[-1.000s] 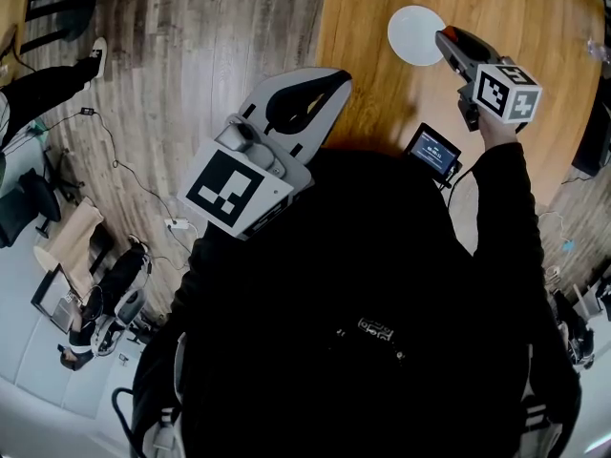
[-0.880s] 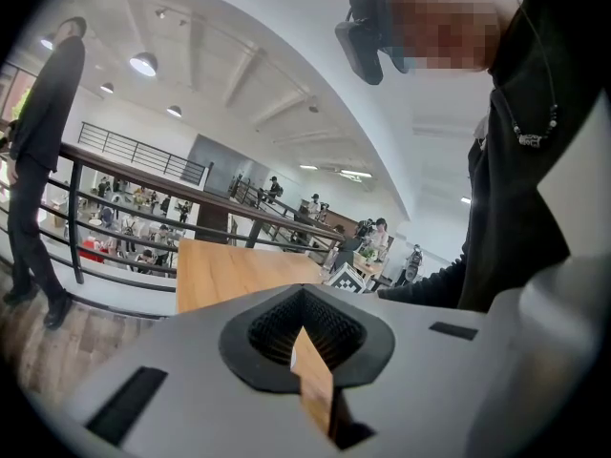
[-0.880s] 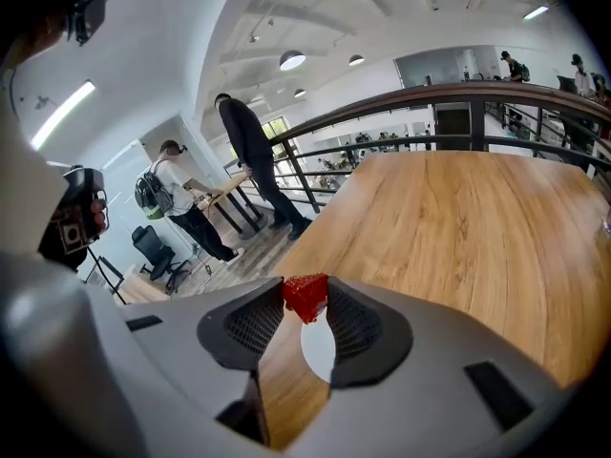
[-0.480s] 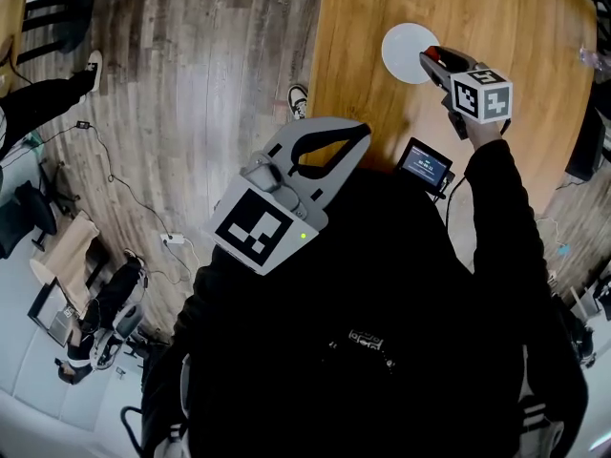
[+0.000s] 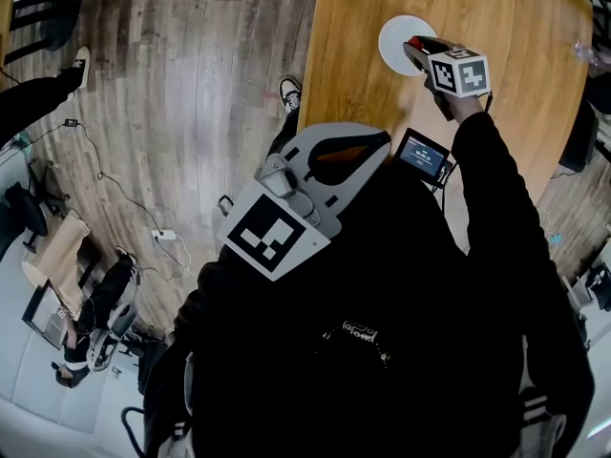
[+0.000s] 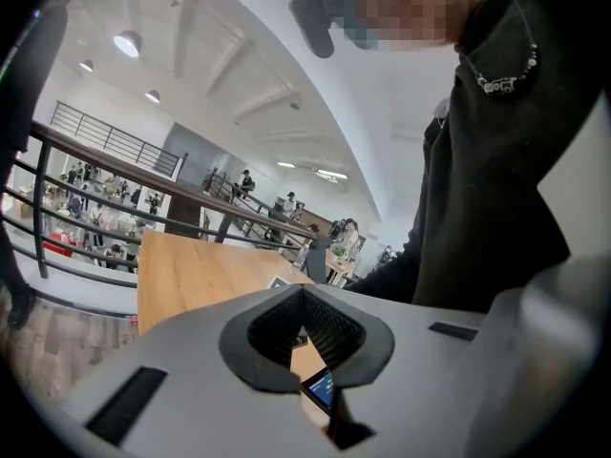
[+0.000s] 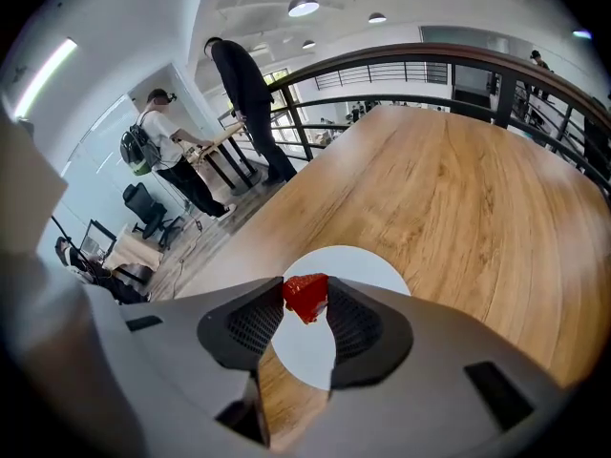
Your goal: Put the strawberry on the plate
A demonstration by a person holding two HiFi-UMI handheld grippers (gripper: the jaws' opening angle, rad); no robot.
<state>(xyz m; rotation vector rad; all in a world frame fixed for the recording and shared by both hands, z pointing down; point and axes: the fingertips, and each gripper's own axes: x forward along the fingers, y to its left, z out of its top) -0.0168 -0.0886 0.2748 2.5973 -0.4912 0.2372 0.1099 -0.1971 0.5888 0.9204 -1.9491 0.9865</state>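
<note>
Now: right gripper (image 7: 305, 290) is clamped on the strawberry (image 7: 305, 303). The red fruit is pinched only between the pad tips, most of it hanging free. It hangs over the white plate (image 7: 368, 260) on the wooden table (image 7: 458, 189). Cannot tell whether it touches the plate yet; judged just above it.

Risks, as I read them:
- Tip-only grip on a soft, tapered fruit. A jolt could let it slip out early.
- Let go from too high and it may bounce or roll off the flat plate onto the wood.
- Jaw tips coming down too far could nudge the light plate across the smooth tabletop.
- The sleeve passes near a small screen device (image 5: 423, 155) at the table edge and could knock it.

Left gripper (image 5: 380, 143): jaws together, nothing between them, held by the chest, well apart from the plate.
</note>
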